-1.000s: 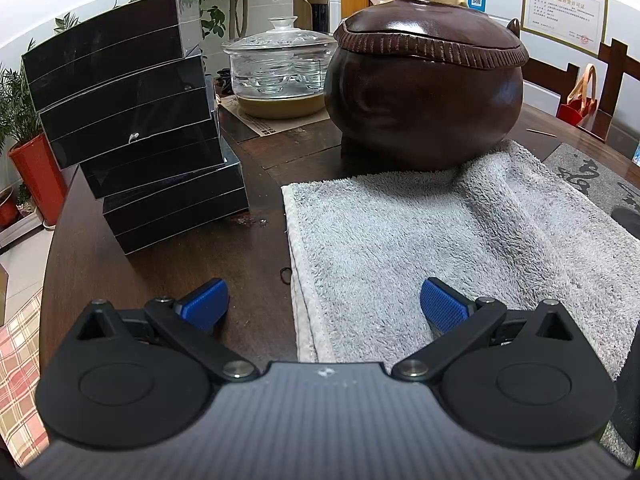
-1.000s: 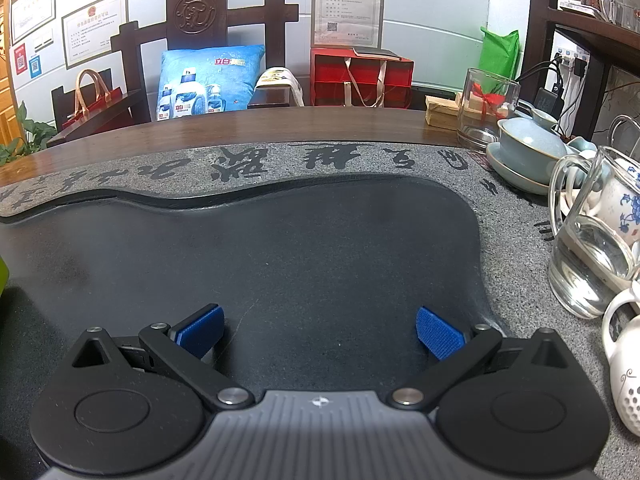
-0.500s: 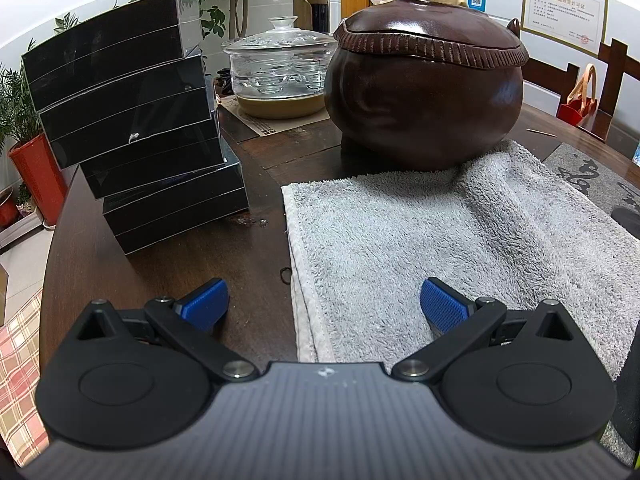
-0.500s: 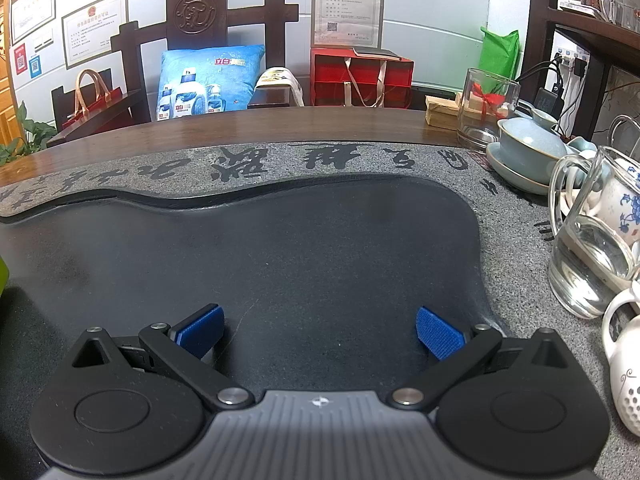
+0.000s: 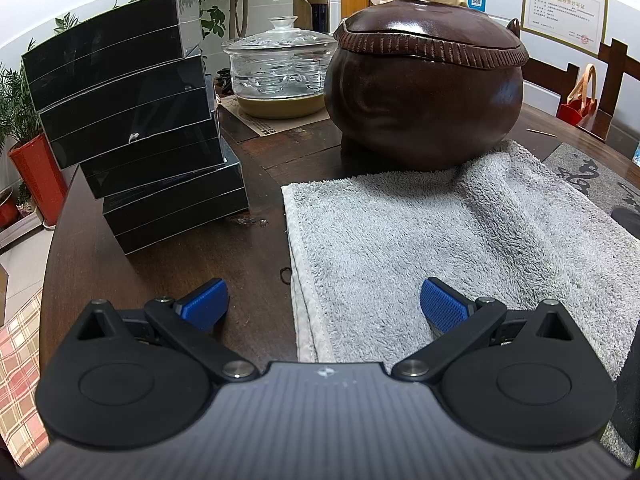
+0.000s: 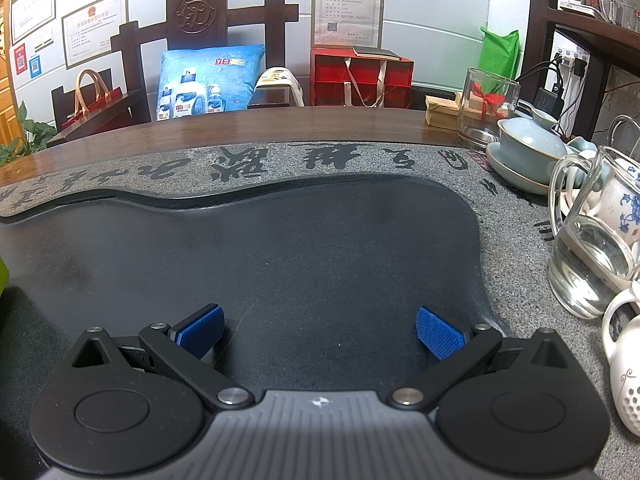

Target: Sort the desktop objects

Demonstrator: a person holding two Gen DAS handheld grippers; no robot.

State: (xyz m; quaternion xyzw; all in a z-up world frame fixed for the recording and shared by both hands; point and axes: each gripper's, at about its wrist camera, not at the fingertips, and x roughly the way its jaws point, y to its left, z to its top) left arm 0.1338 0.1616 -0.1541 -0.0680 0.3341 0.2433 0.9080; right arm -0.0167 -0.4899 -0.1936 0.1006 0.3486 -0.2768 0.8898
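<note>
The left gripper (image 5: 324,306) hangs low over the near edge of the dark wooden table (image 5: 168,264), its blue-padded fingers spread wide with nothing between them; one pad sits over bare wood, the other over a grey fluffy towel (image 5: 440,232) laid flat. At the towel's far edge stands a big round dark-brown ceramic pot with a ridged lid (image 5: 424,92), touching or just overlapping the cloth (hard to say which from here). To its left, a leaning stack of glossy black boxes (image 5: 132,120), and behind them a clear glass lidded bowl (image 5: 280,68).

The right gripper (image 6: 318,330) is likewise wide open and empty, poised over the dark sunken basin of a grey stone tea tray (image 6: 328,160) carved with characters. Along the tray's right side crowd a clear glass pitcher (image 6: 592,240), a pale celadon lidded cup on its saucer (image 6: 528,148) and a white pierced teapot (image 6: 628,364).
</note>
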